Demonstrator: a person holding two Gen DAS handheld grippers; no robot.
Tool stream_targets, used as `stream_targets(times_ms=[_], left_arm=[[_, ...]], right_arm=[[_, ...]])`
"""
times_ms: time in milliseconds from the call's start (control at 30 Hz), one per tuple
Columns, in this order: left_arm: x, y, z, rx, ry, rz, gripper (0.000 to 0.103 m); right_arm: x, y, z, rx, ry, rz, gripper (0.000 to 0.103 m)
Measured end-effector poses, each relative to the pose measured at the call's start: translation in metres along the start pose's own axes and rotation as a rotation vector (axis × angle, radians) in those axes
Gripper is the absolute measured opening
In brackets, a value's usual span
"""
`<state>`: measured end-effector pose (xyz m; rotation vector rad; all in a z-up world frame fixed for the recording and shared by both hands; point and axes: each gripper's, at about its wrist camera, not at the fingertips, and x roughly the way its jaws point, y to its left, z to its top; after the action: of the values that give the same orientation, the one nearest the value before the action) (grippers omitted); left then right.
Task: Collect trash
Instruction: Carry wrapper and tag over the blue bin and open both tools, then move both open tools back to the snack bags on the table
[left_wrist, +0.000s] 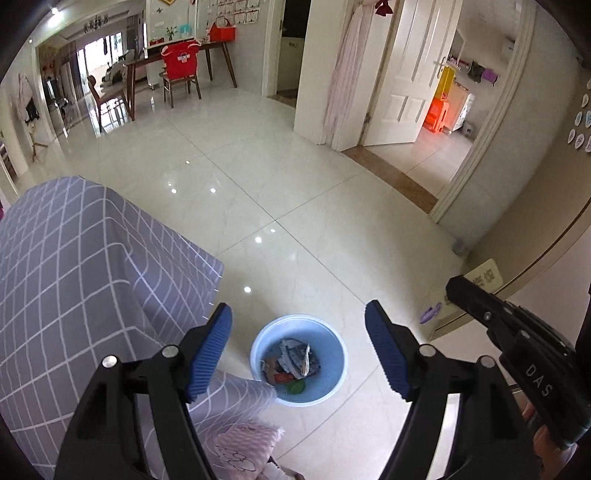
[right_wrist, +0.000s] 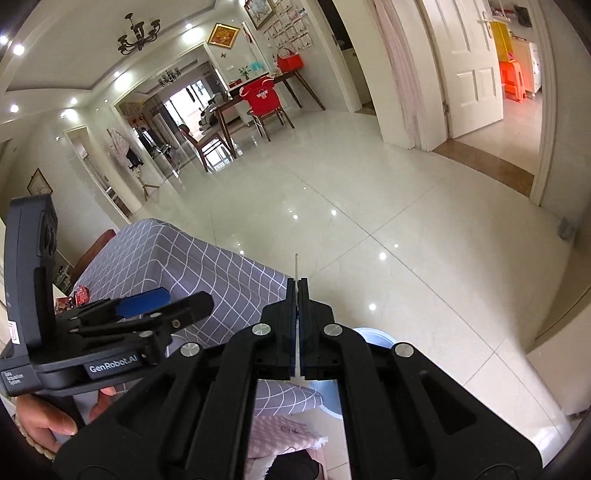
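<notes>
Trash is going into the bin (left_wrist: 298, 360), a pale blue plastic one standing on the glossy floor tiles (left_wrist: 295, 206) beside the draped corner of a table under a grey checked cloth (left_wrist: 66, 280). Crumpled paper and a few bright wrappers already lie at its bottom. From the left wrist view, the left gripper (left_wrist: 298, 352) hangs right above it, pointing steeply down, its blue-padded jaws spread wide with nothing between them, so this hand looks finished with its drop.

Over on the other side, the right gripper (right_wrist: 297, 291) has its jaws pressed fully together on a thin white stick (right_wrist: 296, 264) that pokes out past the fingertips; it may be a straw or a plastic stirrer, but the sliver is too slim to say for sure. Only a bit of the bin's rim shows behind that gripper's arms, so it seems to sit close to the bin rather than squarely over the mouth.

So the step in hand is the drop-off. The next move calls for bringing the right gripper over the bin's opening and parting its jaws so the stick falls inside. A light, narrow piece like this could cling to a pad or tip over the rim, so releasing low and centred would be wise.
</notes>
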<state>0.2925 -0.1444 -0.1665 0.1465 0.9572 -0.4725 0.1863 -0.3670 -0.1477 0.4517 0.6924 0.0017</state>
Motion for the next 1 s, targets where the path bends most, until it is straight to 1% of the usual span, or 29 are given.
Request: stream_targets(times_ms=[100, 200, 533, 633, 667, 700, 733, 767, 800, 867, 933, 1000], left_arm=[[-0.003, -0.005, -0.001, 0.016, -0.004, 0.03, 0.073], [-0.008, -0.004, -0.003, 0.01, -0.006, 0.041, 0.073], [-0.019, 0.01, -0.004, -0.016, -0.031, 0.086, 0.073], [-0.023, 0.018, -0.002, -0.022, -0.04, 0.104, 0.074], [-0.024, 0.021, -0.002, -0.025, -0.041, 0.108, 0.074], [-0.026, 0.024, -0.002, -0.029, -0.042, 0.111, 0.075], [-0.027, 0.028, -0.002, -0.032, -0.042, 0.111, 0.075], [-0.028, 0.031, -0.002, -0.037, -0.042, 0.113, 0.075], [-0.029, 0.034, -0.002, -0.039, -0.042, 0.112, 0.075], [-0.032, 0.039, -0.002, -0.041, -0.043, 0.114, 0.075], [-0.037, 0.046, -0.004, -0.048, -0.049, 0.115, 0.075], [-0.043, 0.052, -0.007, -0.056, -0.056, 0.112, 0.075]], right_arm=[[0.002, -0.003, -0.004, 0.002, 0.007, 0.011, 0.001], [0.003, 0.0, -0.005, -0.001, 0.01, 0.022, 0.001], [0.008, 0.006, -0.003, 0.0, 0.009, 0.036, 0.001], [0.015, 0.006, 0.0, 0.014, 0.008, 0.041, 0.003], [0.019, 0.005, 0.0, 0.021, 0.009, 0.034, 0.005], [0.022, 0.003, -0.001, 0.026, 0.016, 0.022, 0.025], [0.024, 0.002, -0.002, 0.035, 0.02, 0.009, 0.065], [0.024, 0.001, -0.002, 0.045, 0.014, 0.001, 0.071], [0.022, 0.002, -0.003, 0.047, -0.004, -0.003, 0.071], [0.023, 0.005, -0.006, 0.034, 0.008, -0.008, 0.071], [0.023, 0.006, -0.007, 0.045, 0.023, 0.005, 0.071], [0.02, 0.011, -0.007, 0.034, 0.023, 0.007, 0.071]])
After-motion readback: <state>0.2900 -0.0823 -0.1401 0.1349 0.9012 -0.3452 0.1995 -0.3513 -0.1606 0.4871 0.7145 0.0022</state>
